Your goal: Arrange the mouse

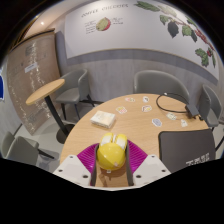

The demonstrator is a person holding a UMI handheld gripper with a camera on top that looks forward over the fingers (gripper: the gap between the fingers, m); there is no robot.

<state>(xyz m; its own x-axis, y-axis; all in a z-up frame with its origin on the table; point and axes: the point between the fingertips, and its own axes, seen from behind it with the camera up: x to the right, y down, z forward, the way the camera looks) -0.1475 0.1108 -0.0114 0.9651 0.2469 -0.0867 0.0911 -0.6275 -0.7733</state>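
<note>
Beyond the hand-held gripper (pixel 111 168) clasping the yellow mouse (pixel 110 152), a box (pixel 103 118).

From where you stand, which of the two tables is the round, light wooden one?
The small round table standing off to the side beyond the chairs, not the long table straight ahead of the fingers, which carries scattered small items and a dark mat.

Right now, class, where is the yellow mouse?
In the gripper view, the yellow mouse sits between the two fingers of the tool, over the near edge of the round wooden table, left of the dark pad.
</note>
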